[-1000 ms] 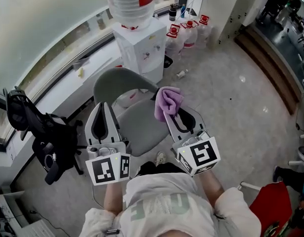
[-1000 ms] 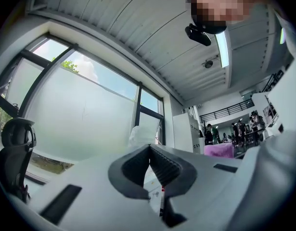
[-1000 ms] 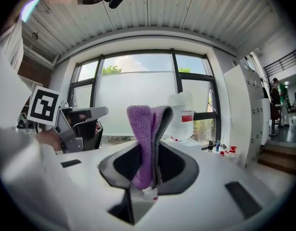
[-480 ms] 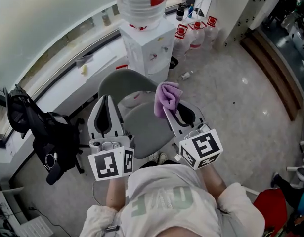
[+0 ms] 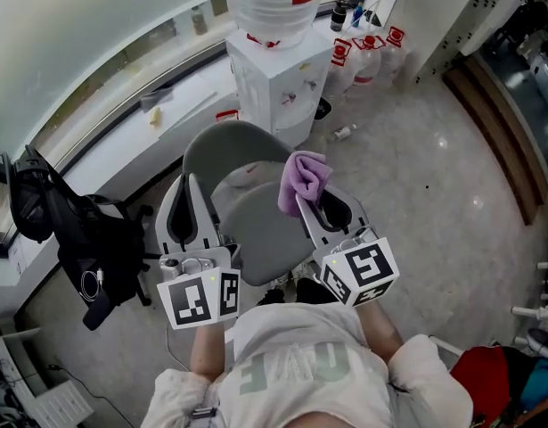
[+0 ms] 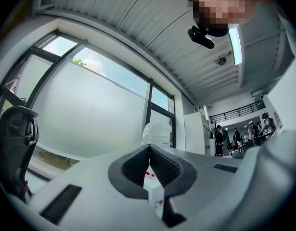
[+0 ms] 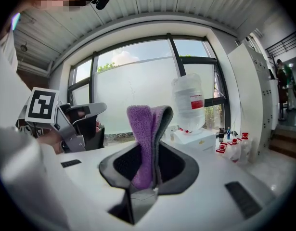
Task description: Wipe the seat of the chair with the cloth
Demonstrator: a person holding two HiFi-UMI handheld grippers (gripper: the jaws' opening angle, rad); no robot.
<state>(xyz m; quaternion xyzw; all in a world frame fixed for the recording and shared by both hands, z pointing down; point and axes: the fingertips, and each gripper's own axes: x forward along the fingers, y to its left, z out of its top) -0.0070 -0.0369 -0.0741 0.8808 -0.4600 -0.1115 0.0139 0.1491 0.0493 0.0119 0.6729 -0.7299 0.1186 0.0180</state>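
- A fluffy purple cloth (image 5: 302,176), folded, stands pinched in the right claw (image 5: 299,200) above the smooth, rounded grey chair seat (image 5: 256,230).
- The left claw (image 5: 190,182), pressed together and empty, points forward alongside.

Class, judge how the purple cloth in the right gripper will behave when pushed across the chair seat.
Probably floppy: the cloth folds over above the right gripper. Its fuzzy pile should grip rather than slide.
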